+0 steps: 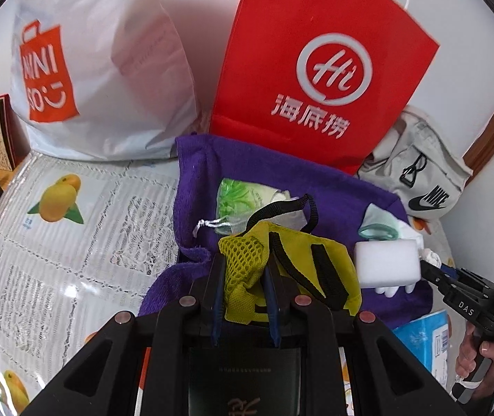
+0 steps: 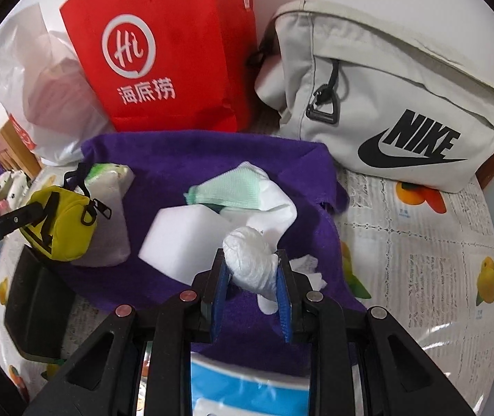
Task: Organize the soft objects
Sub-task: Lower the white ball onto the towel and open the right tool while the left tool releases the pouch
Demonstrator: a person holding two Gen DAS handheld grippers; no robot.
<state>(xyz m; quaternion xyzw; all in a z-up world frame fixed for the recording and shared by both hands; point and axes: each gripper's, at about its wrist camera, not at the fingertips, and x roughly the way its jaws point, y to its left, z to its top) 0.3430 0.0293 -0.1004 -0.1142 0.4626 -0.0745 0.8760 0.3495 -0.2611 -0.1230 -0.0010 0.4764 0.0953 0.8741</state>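
Left gripper (image 1: pixel 243 277): its fingers are clamping the small yellow fabric pouch with black straps and mesh panel (image 1: pixel 281 270), holding it above the purple terry towel (image 1: pixel 344 190).
Right gripper (image 2: pixel 252 277): its fingers are closing on a crumpled white plastic-wrapped bundle (image 2: pixel 250 256), low over the same towel.
Handling, pouch: probably light and floppy; it is sagging around the fingers, so a hold on the body rather than a strap seems steadier.
Handling, bundle: likely light, soft and a bit slippery in its film; a pinch across the thick middle should be safest.
Also on the towel: a white foam sponge block (image 2: pixel 181 239), a mint-green and white cloth (image 2: pixel 240 190), and a packet in green-printed wrapping (image 1: pixel 243 197).
Crowding: the red paper bag with white logo (image 1: pixel 316 62), the white plastic shopping bag (image 1: pixel 101 69) and the pale grey Nike bag (image 2: pixel 385 104) are standing just behind, limiting room at the back of the table.
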